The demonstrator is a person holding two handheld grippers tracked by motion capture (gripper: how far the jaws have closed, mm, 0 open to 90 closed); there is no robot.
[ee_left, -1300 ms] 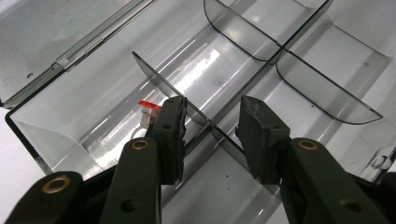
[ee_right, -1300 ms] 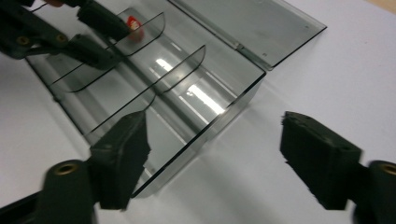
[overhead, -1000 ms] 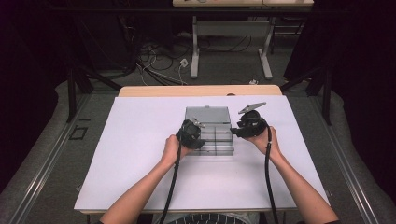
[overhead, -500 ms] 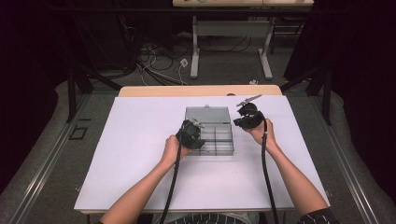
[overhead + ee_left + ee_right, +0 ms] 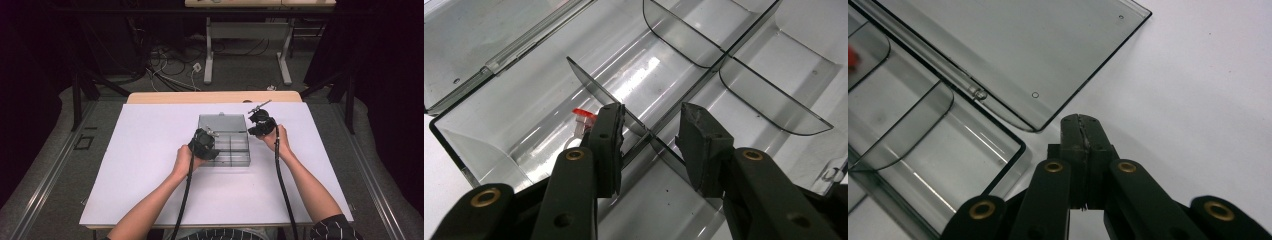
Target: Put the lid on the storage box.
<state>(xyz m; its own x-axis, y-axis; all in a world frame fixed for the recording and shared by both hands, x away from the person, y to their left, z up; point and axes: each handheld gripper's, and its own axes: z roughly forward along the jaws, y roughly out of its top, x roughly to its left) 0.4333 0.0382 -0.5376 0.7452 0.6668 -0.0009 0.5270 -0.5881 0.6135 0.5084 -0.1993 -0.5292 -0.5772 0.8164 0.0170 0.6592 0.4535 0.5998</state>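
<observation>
While the left hand-held gripper (image 5: 651,132) straddles a divider (image 5: 624,112) inside the clear box (image 5: 223,125), jaws part-open and pads off it, a small red piece (image 5: 584,114) lies at its 10 o'clock. Right hand-held gripper (image 5: 1082,131) is closed, empty, at the lid's (image 5: 1013,45) 5 o'clock. Risk: squeezing pinches the divider, dragging the box across the counter (image 5: 150,165).

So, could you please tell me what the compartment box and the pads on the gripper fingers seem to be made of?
The compartment box looks like smoke-tinted clear plastic, hard and glossy: the table shows through its walls, and light streaks glint on its floor. The lid looks the same. The pads on the fingers look like matte black rubber or foam, with rough, worn edges; which one is hard to tell.
</observation>
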